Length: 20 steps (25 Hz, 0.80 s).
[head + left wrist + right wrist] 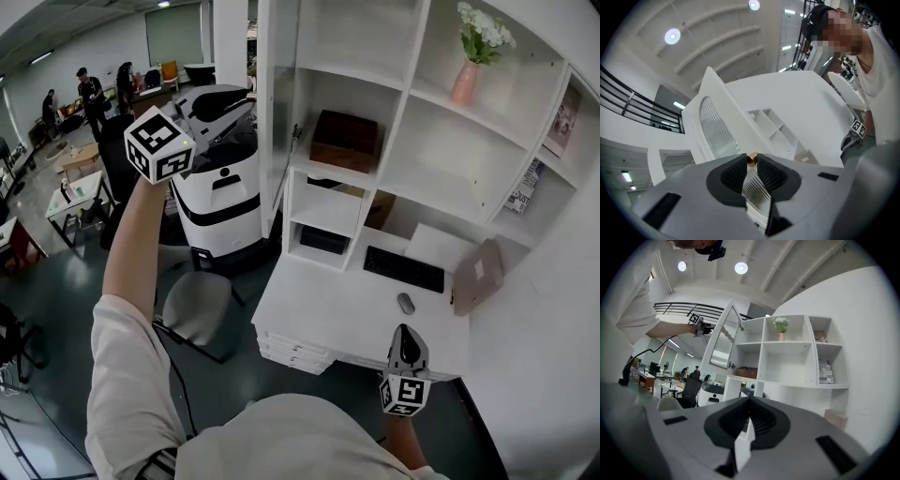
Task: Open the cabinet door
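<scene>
The white cabinet door [272, 112] with a ribbed glass pane stands swung out from the shelf unit [412, 141], hinged at the unit's left side. My left gripper [246, 101] is raised at the door's free edge. In the left gripper view the door [717, 131] runs between the pads, and a small brass knob [751, 160] sits at the tips of the left gripper [751, 157], which is shut on the door. My right gripper [405, 330] hangs low over the desk's front edge [356, 356]. In its own view the right gripper [750, 399] is shut with nothing held, facing the door [724, 345].
On the desk lie a black keyboard [403, 269], a mouse [405, 303] and a leaning brown board [478, 275]. The shelves hold a brown box [345, 139] and a pink vase [466, 82]. A white machine [220, 202] and a grey chair [197, 305] stand left of the desk.
</scene>
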{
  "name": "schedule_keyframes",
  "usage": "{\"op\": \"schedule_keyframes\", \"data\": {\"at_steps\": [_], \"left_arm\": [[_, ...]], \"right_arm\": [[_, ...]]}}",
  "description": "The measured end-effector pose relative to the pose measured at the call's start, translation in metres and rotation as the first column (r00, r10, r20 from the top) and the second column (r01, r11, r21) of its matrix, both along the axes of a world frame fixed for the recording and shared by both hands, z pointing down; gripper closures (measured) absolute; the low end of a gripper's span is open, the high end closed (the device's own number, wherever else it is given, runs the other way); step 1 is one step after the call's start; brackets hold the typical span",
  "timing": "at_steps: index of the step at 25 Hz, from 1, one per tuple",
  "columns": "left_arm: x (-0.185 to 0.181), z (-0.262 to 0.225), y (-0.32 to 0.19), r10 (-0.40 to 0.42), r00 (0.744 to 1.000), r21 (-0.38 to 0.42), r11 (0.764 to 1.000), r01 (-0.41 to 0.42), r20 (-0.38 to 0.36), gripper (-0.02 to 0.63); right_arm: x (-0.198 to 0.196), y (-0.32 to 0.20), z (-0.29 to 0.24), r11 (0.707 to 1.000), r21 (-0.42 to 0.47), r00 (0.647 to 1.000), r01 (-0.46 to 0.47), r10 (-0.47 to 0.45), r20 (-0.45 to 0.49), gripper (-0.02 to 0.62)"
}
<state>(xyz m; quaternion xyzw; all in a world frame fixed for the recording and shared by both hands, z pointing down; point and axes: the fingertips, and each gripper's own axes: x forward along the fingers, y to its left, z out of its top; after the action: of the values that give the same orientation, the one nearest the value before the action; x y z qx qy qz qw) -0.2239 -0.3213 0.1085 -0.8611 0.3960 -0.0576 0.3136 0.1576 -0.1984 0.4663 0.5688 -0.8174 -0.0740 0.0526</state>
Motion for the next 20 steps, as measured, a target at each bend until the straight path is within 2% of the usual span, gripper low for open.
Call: {"op": "schedule_keyframes", "data": {"at_steps": [6, 15, 20], "left_arm": [[-0.007, 0.0, -0.001, -0.009, 1.0, 0.004, 1.0, 0.009, -0.002, 0.532], [-0.041, 0.001, -0.002, -0.056, 0.997, -0.017, 0.998, 0.055, -0.046, 0.532], [-0.045, 0.0, -0.004, -0.062, 0.996, -0.018, 0.998, 0.061, -0.06, 0.532]], "right_arm": [[-0.021, -0.008, -0.002, 0.999, 0.003, 0.999, 0.038, -0.038, 0.0, 0.592], [-0.03, -0.018, 0.003, 0.998, -0.001, 0.998, 0.062, -0.062, 0.005, 0.592], [-0.041, -0.025, 0.0, 0.996, 0.004, 0.996, 0.086, -0.086, 0.008, 0.592]]}}
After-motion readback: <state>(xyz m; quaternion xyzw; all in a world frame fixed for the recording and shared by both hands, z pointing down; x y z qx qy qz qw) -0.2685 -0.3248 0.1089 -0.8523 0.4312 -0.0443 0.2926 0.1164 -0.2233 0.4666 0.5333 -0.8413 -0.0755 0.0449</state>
